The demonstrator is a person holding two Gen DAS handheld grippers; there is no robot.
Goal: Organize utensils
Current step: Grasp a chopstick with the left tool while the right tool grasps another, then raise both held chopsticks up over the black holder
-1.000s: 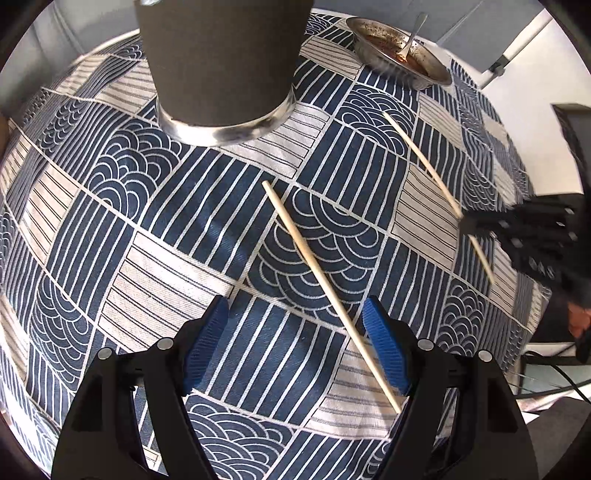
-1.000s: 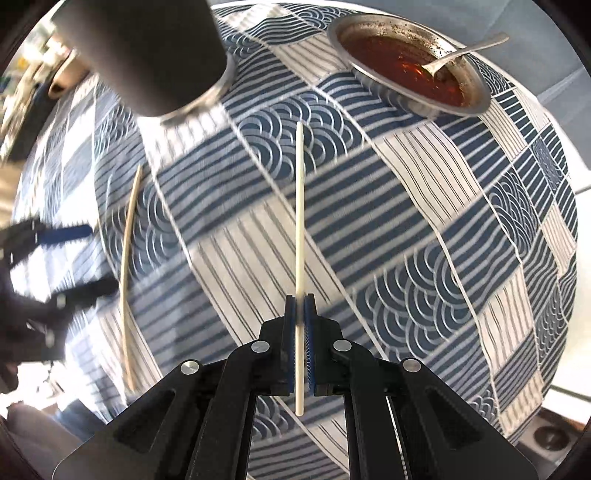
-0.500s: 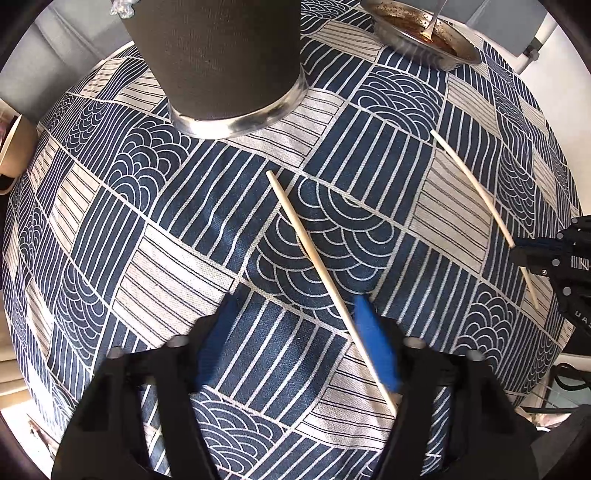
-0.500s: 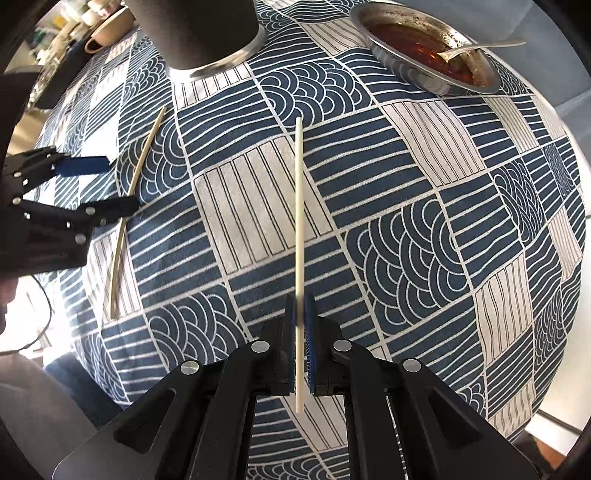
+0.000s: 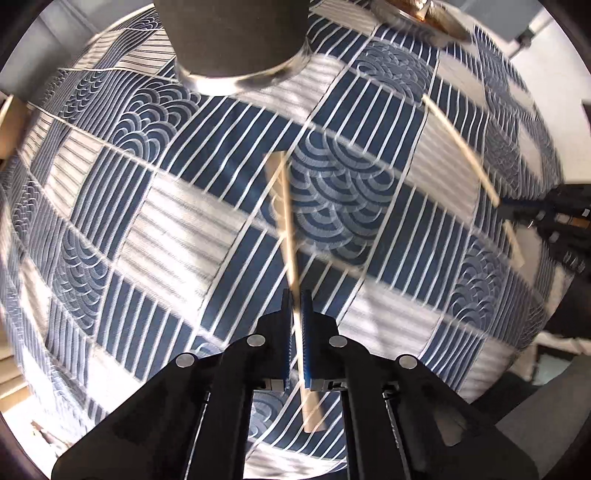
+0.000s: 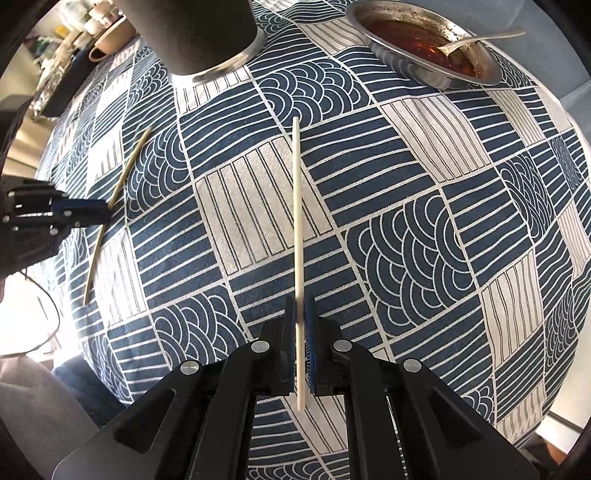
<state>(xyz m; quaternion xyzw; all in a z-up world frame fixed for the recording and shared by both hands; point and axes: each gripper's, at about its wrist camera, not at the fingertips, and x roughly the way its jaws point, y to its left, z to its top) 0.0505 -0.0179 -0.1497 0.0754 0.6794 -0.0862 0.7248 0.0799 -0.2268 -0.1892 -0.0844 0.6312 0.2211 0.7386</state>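
Left claw pinching chopstick, right claw pinching second chopstick

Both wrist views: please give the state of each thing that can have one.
Left gripper: shut on left chopstick, which is blurred.
Right gripper: shut on right chopstick.
Metal bowl: dirty with red sauce, spoon inside.
Dark cylindrical holder: upright.

Blue-and-white patterned tablecloth, metal bowl with red sauce residue, pale cups at far left
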